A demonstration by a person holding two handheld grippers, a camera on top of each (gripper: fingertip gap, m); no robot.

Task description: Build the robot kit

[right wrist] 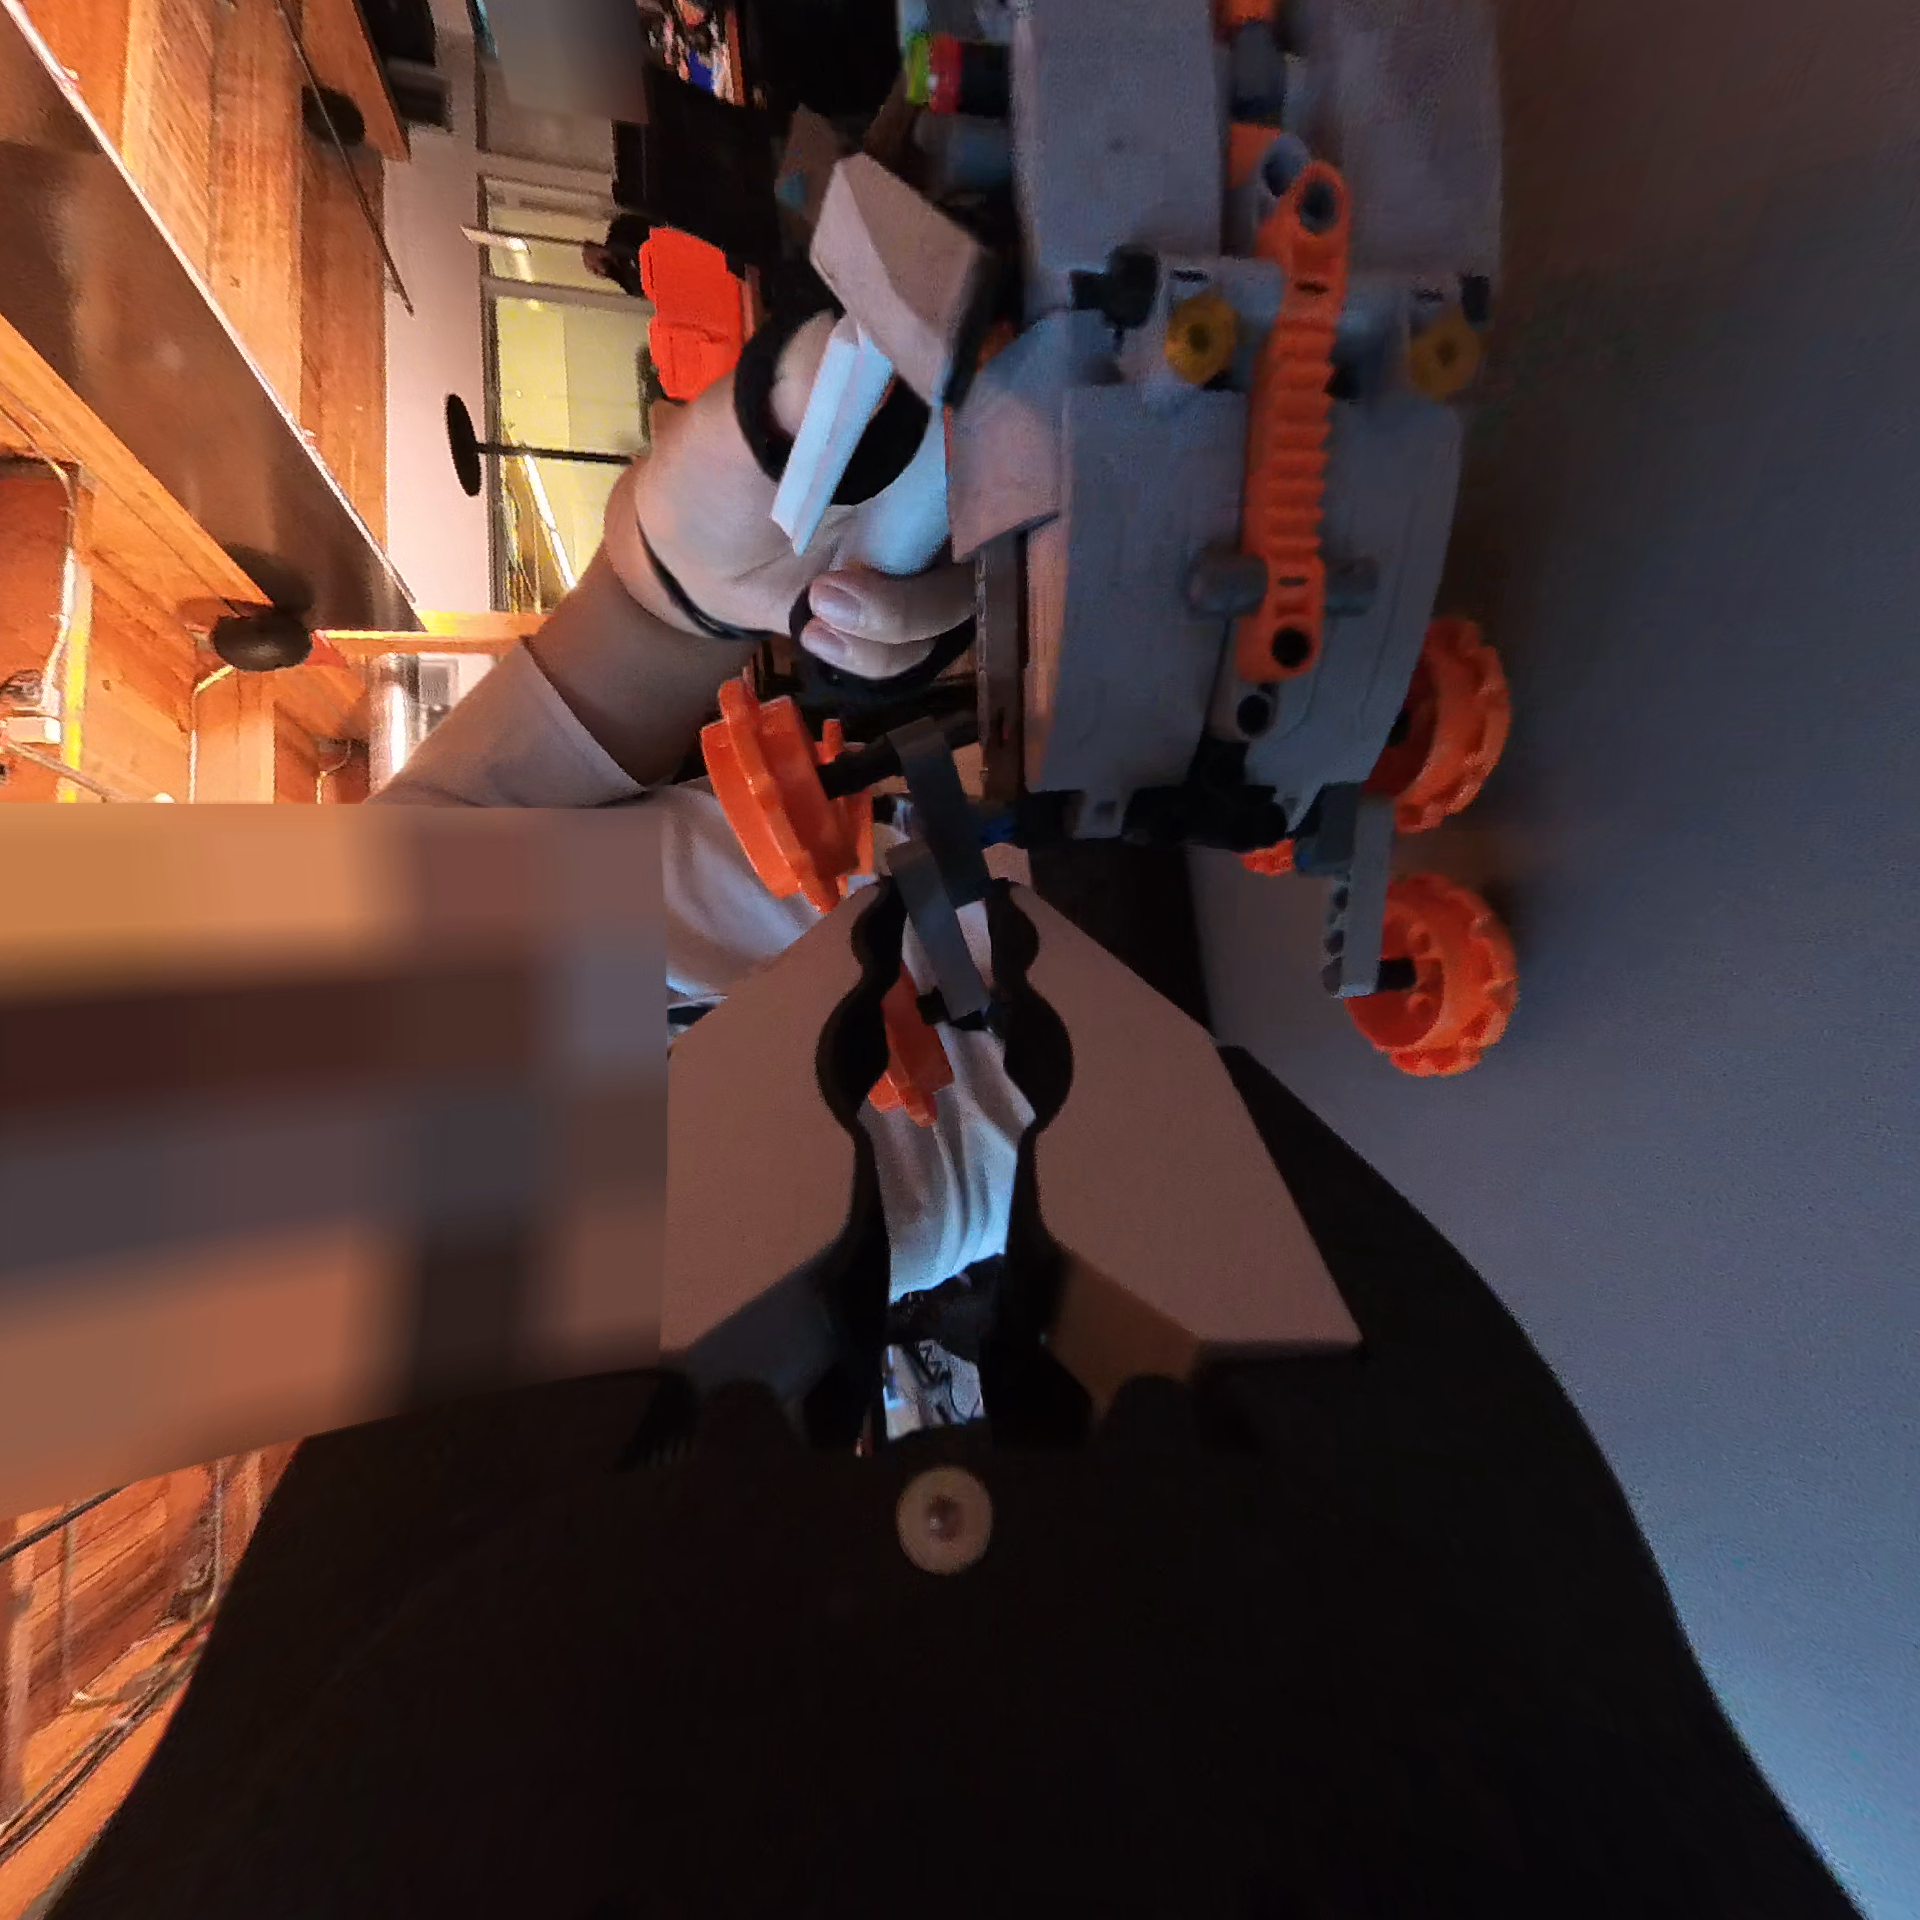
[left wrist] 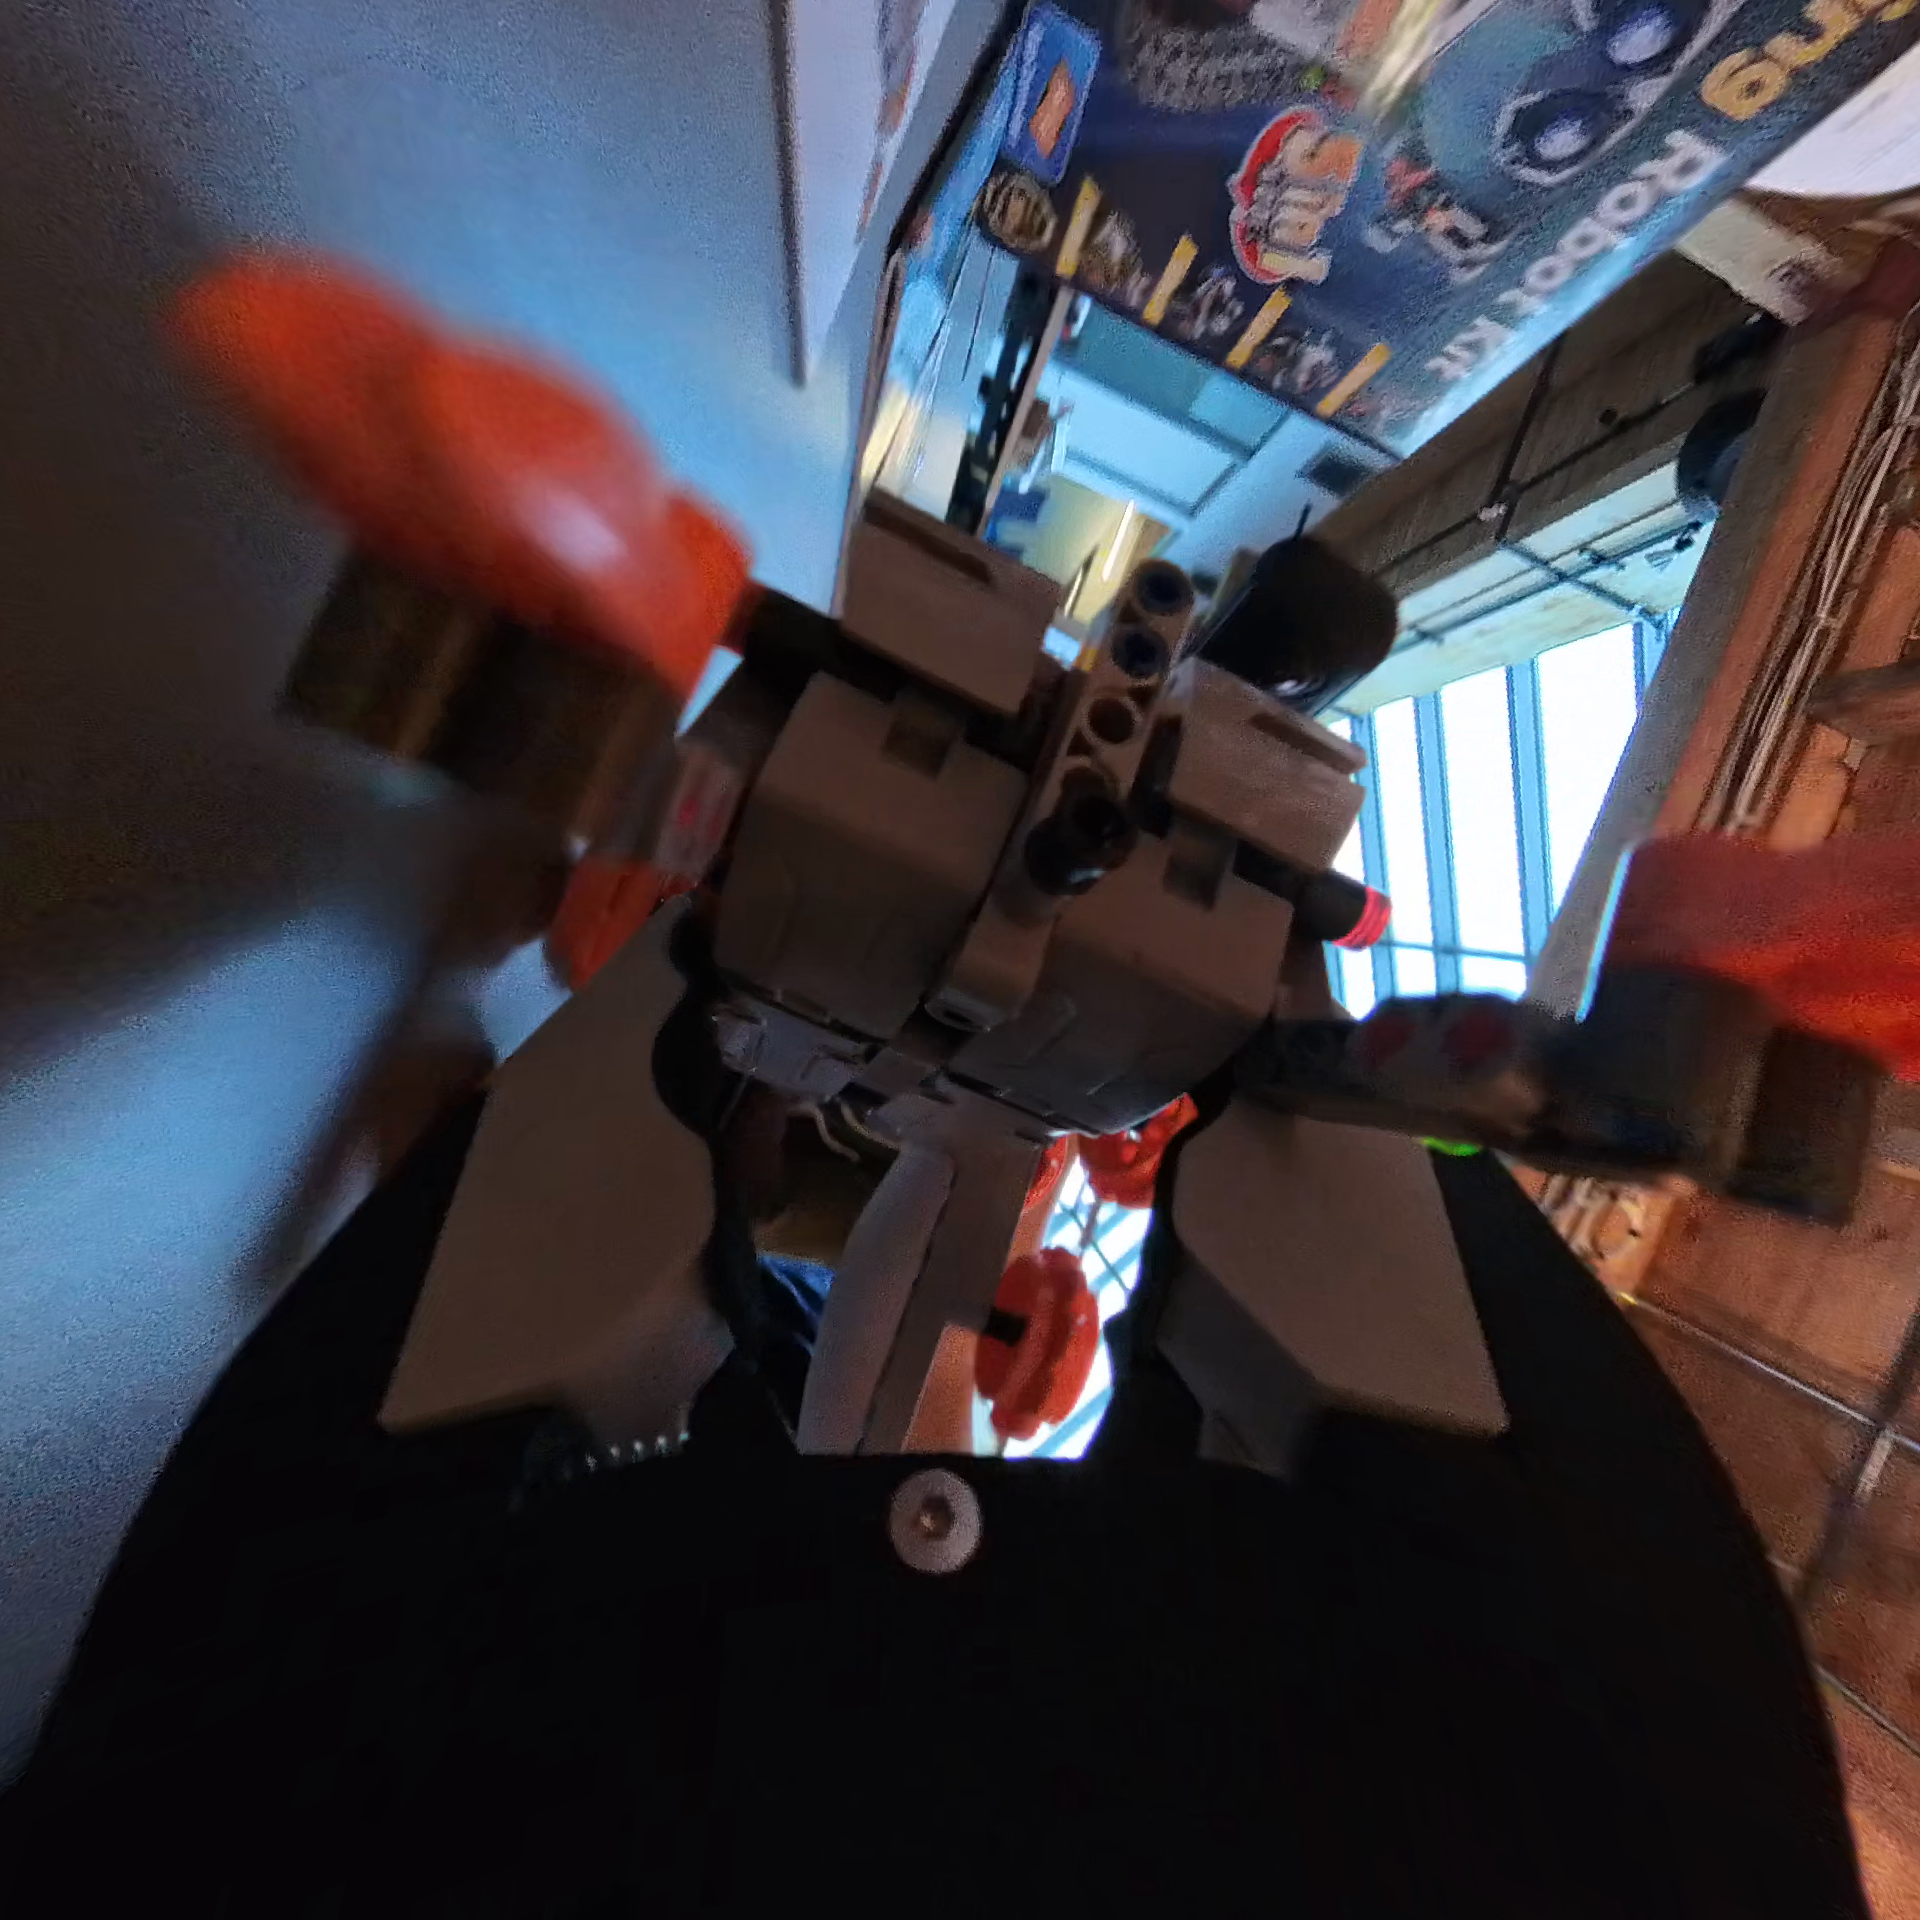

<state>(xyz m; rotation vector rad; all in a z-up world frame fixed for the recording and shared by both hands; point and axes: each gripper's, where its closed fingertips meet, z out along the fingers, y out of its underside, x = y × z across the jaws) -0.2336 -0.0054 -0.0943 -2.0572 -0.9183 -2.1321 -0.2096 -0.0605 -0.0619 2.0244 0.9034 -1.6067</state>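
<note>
The left hand-held gripper (left wrist: pixel 940 1049) is closed on the grey body of a building-block toy vehicle (left wrist: pixel 966 831), its two tan fingers (left wrist: pixel 582 1226) pressed against the sides of the model so that the body fills the space between them; the same gripper shows in the right wrist view as tan fingers against the vehicle's side, gripped by a person's hand (right wrist: pixel 748 520) in a pale sleeve. The vehicle (right wrist: pixel 1247 499) is a grey block assembly with an orange toothed rack (right wrist: pixel 1294 416) along its top, two yellow round pins (right wrist: pixel 1200 335) beside the rack, and orange ridged wheels (right wrist: pixel 1439 971), two of which lie against the grey bench (right wrist: pixel 1714 727). In the left wrist view the model's wheels (left wrist: pixel 457 468) appear as blurred orange shapes at either side, and a colourful printed box (left wrist: pixel 1351 177) sits beyond it. The right hand-held gripper (right wrist: pixel 940 956) has its jaws nearly closed around a dark grey beam (right wrist: pixel 940 914) that juts from the end of the vehicle, beside an orange gear wheel (right wrist: pixel 784 800) on a black axle; another orange gear (right wrist: pixel 909 1049) shows in the gap between the fingers. Whether the fingers actually press the beam I cannot tell. Wooden shelving (right wrist: pixel 208 312) runs behind.
</note>
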